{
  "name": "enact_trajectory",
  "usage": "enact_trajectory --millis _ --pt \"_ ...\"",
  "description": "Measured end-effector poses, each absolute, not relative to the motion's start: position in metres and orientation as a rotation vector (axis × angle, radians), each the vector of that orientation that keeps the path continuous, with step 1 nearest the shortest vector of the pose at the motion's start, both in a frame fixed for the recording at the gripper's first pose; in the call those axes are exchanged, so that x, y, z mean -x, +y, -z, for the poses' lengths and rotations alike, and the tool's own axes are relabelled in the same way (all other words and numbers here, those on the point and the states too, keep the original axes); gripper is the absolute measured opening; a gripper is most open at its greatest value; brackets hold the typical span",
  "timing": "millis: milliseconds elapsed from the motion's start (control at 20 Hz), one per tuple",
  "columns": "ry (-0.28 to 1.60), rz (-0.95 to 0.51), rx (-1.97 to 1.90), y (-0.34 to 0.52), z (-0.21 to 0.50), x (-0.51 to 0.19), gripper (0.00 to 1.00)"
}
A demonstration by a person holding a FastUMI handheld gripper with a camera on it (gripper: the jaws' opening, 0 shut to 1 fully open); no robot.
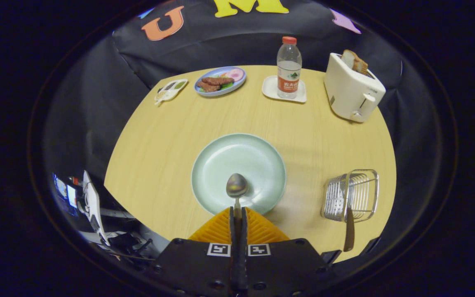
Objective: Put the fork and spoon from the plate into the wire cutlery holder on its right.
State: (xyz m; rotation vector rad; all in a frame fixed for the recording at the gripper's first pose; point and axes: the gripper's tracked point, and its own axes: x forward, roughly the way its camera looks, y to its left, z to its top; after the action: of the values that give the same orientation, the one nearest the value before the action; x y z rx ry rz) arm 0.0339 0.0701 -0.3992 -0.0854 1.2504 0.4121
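One spoon [237, 186] is pinched by its handle in the tool [238, 214] above the plate [238, 173], ready for the wire cutlery holder [351, 194].

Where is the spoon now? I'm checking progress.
The spoon is clamped in the tool, its bowl over the green plate, left of the wire holder.

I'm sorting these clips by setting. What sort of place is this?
Probably a staged breakfast table in a recording booth, not a real kitchen: a toaster with bread, a plate of food and a water bottle stand on a wooden table against black cloth. The gripper fingers are shut on a spoon.
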Motion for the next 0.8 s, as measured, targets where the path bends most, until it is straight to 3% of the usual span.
enact_trajectory --millis 350,800 --pt "1.201 -0.431 0.033 0.005 0.349 -0.029 0.01" --pt "1.156 -0.292 -0.03 -0.105 0.323 -0.045 0.0"
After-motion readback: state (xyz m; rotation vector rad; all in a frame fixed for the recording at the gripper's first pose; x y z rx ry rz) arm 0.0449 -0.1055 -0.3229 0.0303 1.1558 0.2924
